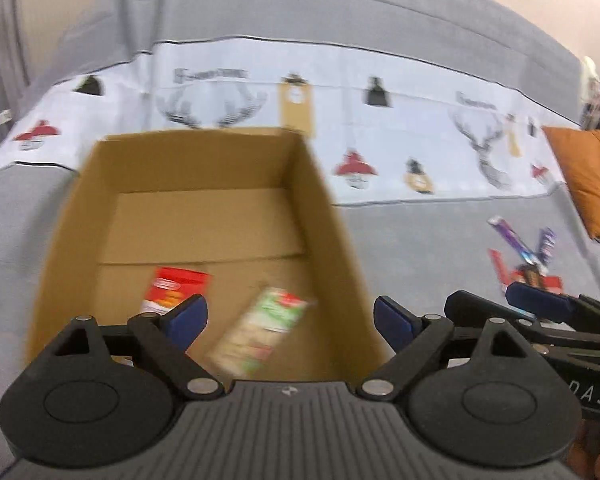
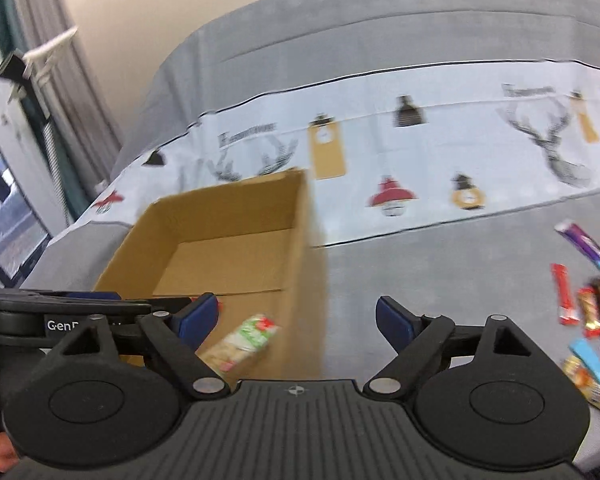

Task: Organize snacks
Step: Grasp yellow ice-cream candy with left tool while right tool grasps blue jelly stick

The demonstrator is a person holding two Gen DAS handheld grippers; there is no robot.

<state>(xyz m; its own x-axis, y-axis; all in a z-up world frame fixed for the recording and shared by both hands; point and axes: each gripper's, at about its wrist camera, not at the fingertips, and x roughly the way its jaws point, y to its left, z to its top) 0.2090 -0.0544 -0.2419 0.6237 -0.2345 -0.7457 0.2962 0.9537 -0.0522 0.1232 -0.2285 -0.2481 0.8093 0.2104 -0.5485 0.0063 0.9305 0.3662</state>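
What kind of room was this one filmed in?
Probably a home living room: the cardboard box sits on a grey sofa draped with a reindeer-print cloth, beside an orange cushion and window curtains.

Grey sofa [image 1: 380, 8], antler-print throw [image 2: 440, 152], orange cushion [image 1: 588, 176], cream wall [image 2: 160, 0], grey curtain [image 2: 48, 40], window [image 2: 4, 208]

A grey sofa [image 1: 400, 240] carries a printed cloth [image 1: 400, 120] and orange cushion [image 1: 588, 176].

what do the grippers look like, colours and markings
Both match: the left gripper and right gripper have matte black linkage arms with silver pivot pins, round black hubs, a ribbed grey body and dark blue pads. White lettering marks their sides.
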